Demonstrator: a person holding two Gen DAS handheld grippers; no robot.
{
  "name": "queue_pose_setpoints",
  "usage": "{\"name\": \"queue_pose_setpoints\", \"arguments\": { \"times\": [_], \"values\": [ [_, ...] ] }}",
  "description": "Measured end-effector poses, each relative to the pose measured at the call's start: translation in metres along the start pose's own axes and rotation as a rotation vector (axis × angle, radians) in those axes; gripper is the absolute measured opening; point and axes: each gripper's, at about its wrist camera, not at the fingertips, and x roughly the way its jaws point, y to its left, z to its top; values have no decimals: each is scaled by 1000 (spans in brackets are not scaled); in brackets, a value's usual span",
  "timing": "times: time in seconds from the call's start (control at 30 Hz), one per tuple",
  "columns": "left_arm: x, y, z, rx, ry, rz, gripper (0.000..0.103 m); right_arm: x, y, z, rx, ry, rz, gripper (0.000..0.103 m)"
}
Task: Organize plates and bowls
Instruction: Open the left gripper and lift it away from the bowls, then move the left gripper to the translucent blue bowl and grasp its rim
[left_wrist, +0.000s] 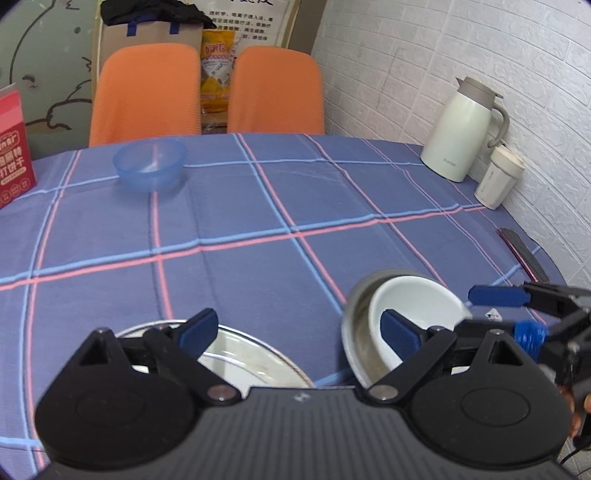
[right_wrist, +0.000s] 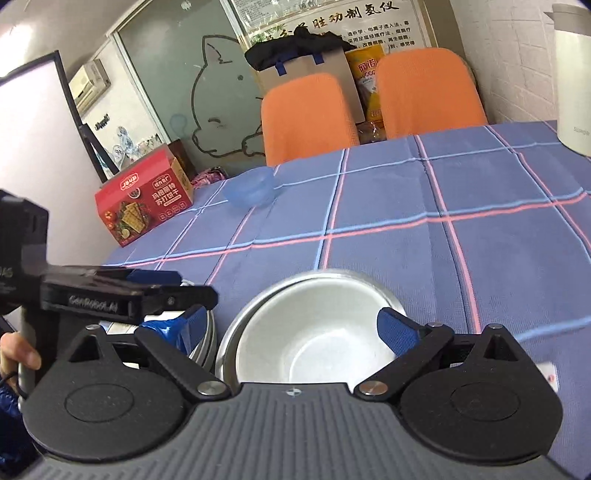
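Checked blue cloth covers surface (left_wrist: 295, 206). Glass plate (left_wrist: 258, 365) at near edge, under left tool (left_wrist: 299, 332), fingers spread wide, holding nothing. Metal bowl (right_wrist: 343, 280) just right of plate, white bowl (right_wrist: 314, 332) nested inside; right tool (right_wrist: 295, 328) spread around it. Blue plastic bowl (left_wrist: 149, 164) alone near far left edge.

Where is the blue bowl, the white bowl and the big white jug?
blue bowl (left_wrist: 149, 166): left wrist view, on its front wall.
white bowl (right_wrist: 314, 339): right wrist view, on its inside.
big white jug (left_wrist: 460, 138): left wrist view, on its body.
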Motion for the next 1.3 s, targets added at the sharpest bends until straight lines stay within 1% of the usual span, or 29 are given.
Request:
{"name": "queue_pose_setpoints", "arguments": {
  "times": [0.07,0.2,0.37,0.43,0.53,0.6,0.67,0.77,0.8,0.83,0.9,0.93,0.97,1.03,1.07,1.1,1.13,1.17,1.3],
  "values": [
    [0,11,2,-6,-4,18,93,12,5,10,-24,19,-22,86],
    [2,38,10,-26,-5,44,93,47,23,34,-152,71,-74,86],
    [10,74,20,-41,5,114,93,110,43,67,-295,146,-78,86],
    [16,90,24,-57,19,142,93,138,49,78,-332,178,-59,86],
    [28,115,30,-91,47,179,93,184,62,90,-380,222,-66,86],
    [35,130,35,-115,60,200,93,209,71,95,-416,225,-81,86],
    [40,144,46,-137,52,215,93,227,80,102,-443,217,-72,86],
    [49,163,74,-163,22,243,93,246,87,108,-461,209,-62,86],
    [53,169,84,-159,3,254,93,251,88,111,-452,196,-77,86],
    [57,175,93,-160,-24,245,93,256,87,114,-448,193,-71,86],
    [66,186,110,-202,-26,237,93,263,84,117,-430,198,-67,86],
    [69,190,115,-222,-33,218,93,265,82,116,-428,201,-73,86],
    [73,193,120,-231,-47,194,93,267,81,114,-437,207,-74,86],
    [85,195,128,-233,-58,191,93,275,80,109,-460,224,-84,86],
    [93,196,131,-230,-52,200,93,279,79,107,-469,235,-94,86],
    [102,197,133,-226,-39,206,93,279,76,106,-455,220,-74,87],
    [110,199,134,-225,-28,210,93,280,74,107,-433,225,-58,87],
    [117,201,135,-228,-21,214,93,280,71,107,-418,216,-49,89],
    [138,209,130,-253,9,221,93,275,67,100,-436,160,-23,90]
  ]
}}
